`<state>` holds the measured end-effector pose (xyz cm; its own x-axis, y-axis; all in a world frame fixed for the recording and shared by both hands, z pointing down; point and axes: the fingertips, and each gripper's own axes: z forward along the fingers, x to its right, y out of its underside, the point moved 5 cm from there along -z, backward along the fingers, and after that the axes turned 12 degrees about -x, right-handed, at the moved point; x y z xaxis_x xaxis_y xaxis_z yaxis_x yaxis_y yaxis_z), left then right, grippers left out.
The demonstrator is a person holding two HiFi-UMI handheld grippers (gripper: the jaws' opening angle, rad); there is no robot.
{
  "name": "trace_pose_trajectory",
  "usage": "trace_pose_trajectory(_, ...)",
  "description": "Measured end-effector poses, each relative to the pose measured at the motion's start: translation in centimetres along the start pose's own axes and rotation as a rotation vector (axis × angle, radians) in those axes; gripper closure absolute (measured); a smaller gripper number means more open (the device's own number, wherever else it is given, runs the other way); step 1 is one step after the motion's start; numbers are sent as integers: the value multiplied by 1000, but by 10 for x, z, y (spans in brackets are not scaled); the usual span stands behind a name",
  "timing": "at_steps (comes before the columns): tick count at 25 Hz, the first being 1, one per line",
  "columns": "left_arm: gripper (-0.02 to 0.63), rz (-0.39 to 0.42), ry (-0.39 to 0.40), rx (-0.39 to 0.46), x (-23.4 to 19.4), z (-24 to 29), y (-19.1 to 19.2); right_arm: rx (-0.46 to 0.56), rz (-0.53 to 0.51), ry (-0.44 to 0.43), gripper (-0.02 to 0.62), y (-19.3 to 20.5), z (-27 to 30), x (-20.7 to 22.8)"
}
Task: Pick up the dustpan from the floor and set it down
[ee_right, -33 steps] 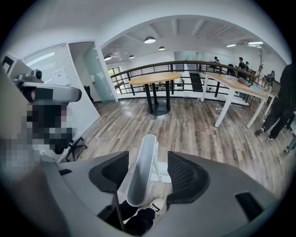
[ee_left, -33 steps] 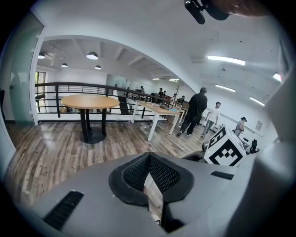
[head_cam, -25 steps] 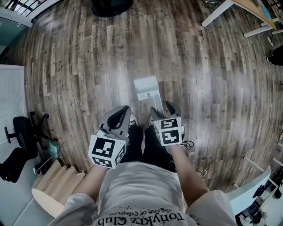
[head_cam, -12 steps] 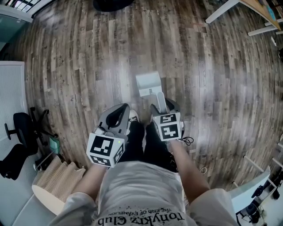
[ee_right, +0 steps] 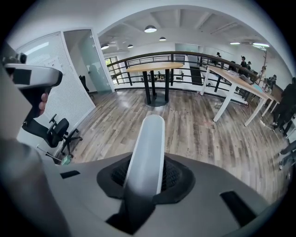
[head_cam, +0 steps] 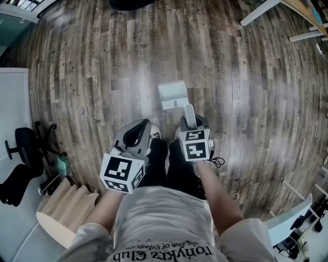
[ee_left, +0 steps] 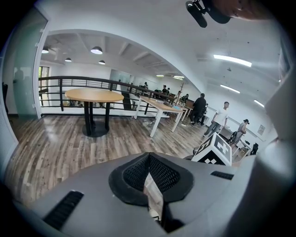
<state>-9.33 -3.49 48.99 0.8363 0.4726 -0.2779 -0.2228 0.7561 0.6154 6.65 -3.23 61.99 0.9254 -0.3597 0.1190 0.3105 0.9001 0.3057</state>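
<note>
A pale grey dustpan (head_cam: 172, 94) lies on the wooden floor just ahead of the person's feet. Its long handle (head_cam: 189, 113) slants back up into my right gripper (head_cam: 191, 121). In the right gripper view the handle (ee_right: 147, 148) runs up between the black pads, which press on both its sides; these jaws have just been closing, and they are shut on it. My left gripper (head_cam: 145, 125) hangs to the left of the dustpan, apart from it. Its pads (ee_left: 138, 173) meet at the tip with nothing between them.
A black office chair (head_cam: 23, 153) and a round woven piece (head_cam: 61, 215) stand at the lower left. White table legs (head_cam: 256, 13) reach in at the top right. A round wooden table (ee_left: 94, 96), long desks and several people stand farther off. The person's shoe (head_cam: 154, 135) is between the grippers.
My right gripper has sunk onto the dustpan's handle and its open jaws have closed on it. The handle now sticks up past the jaws. The left gripper has stayed put.
</note>
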Motion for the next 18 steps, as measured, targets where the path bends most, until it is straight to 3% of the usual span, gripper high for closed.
trace_pose_trajectory(7,583,-22,-2,0,-4,-1,3,6,24,2,526,-2,2,-1)
trace_pose_trajectory(18,583,-22,-20,6,-10,-6,7,47,41,-6,535,0,1,0)
